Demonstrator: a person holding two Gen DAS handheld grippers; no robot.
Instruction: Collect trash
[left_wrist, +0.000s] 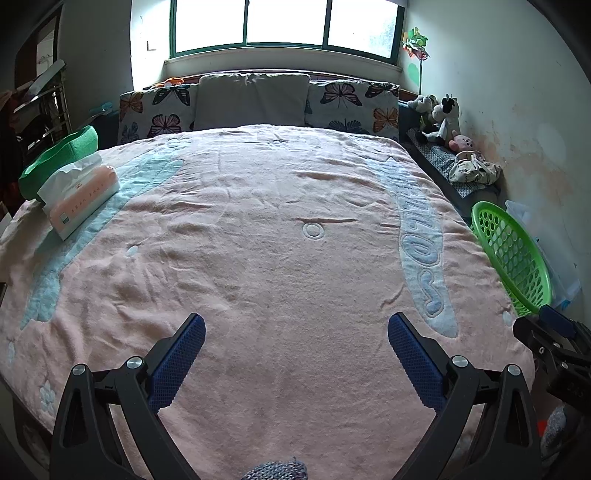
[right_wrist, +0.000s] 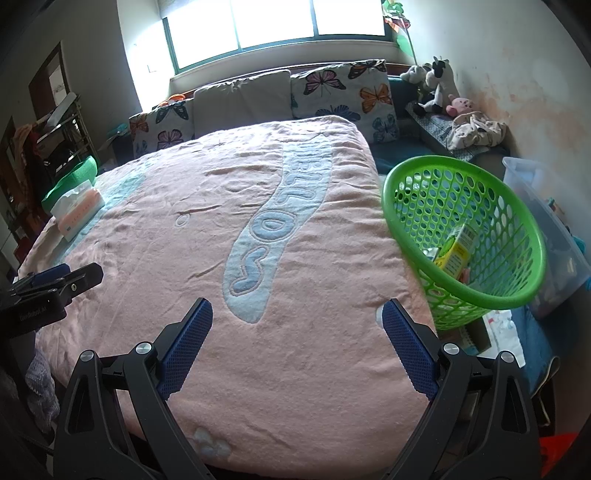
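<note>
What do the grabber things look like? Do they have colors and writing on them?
Both are black plastic frames shaped like forks, with round silver bolts at the joints. The left gripper and right gripper each have two flat fingers covered in bumpy dark blue pads. The left one's body shows small pale lettering in the right wrist view, too small to read surely.

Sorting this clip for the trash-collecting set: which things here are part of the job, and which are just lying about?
Part of the job:
- green basket beside the bed
- yellow carton and other scraps inside it
- left tool and right tool, both open and empty

Lying about:
- tissue pack on the pink blanket
- butterfly pillows
- plush toys
- clear bin
</note>
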